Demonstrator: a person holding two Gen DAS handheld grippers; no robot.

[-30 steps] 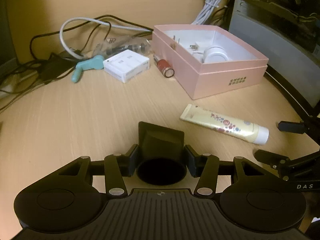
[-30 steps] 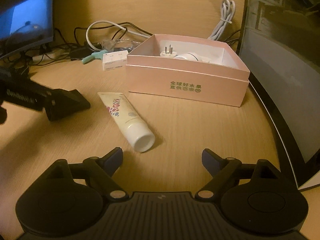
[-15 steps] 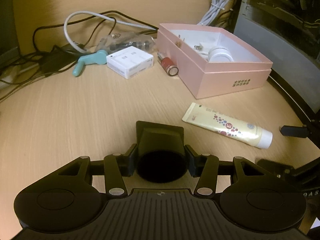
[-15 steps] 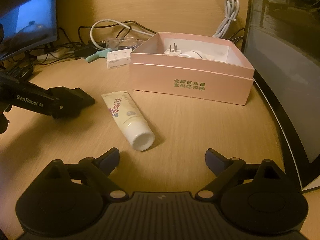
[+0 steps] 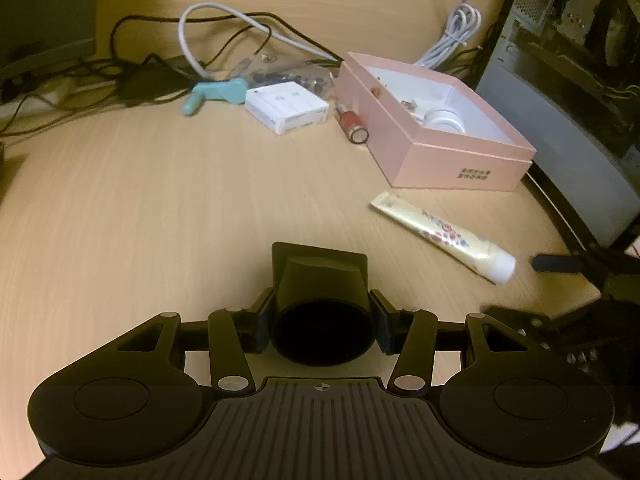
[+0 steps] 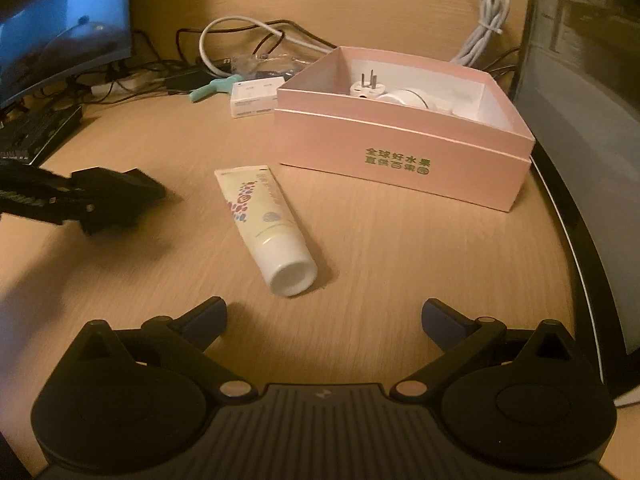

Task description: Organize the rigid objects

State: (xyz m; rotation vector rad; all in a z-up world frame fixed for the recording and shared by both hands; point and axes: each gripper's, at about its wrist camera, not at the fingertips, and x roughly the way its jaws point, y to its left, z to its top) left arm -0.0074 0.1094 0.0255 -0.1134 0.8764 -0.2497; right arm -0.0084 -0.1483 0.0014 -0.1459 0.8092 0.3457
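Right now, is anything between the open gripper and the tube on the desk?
No. Only bare desk lies between the right gripper and the tube; its white cap faces the open jaws. The left gripper, shut on a black block, sits off to the tube's left, not in the way.

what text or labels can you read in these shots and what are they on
"全球好水果" in green, on the front wall of the pink box.
A second green line under it: too blurred to read surely.
Tube: coloured dot design and small print, unreadable.
White carton: faint print, too small.
Left gripper, shut on a black holder: lettering on its arm is motion-blurred.
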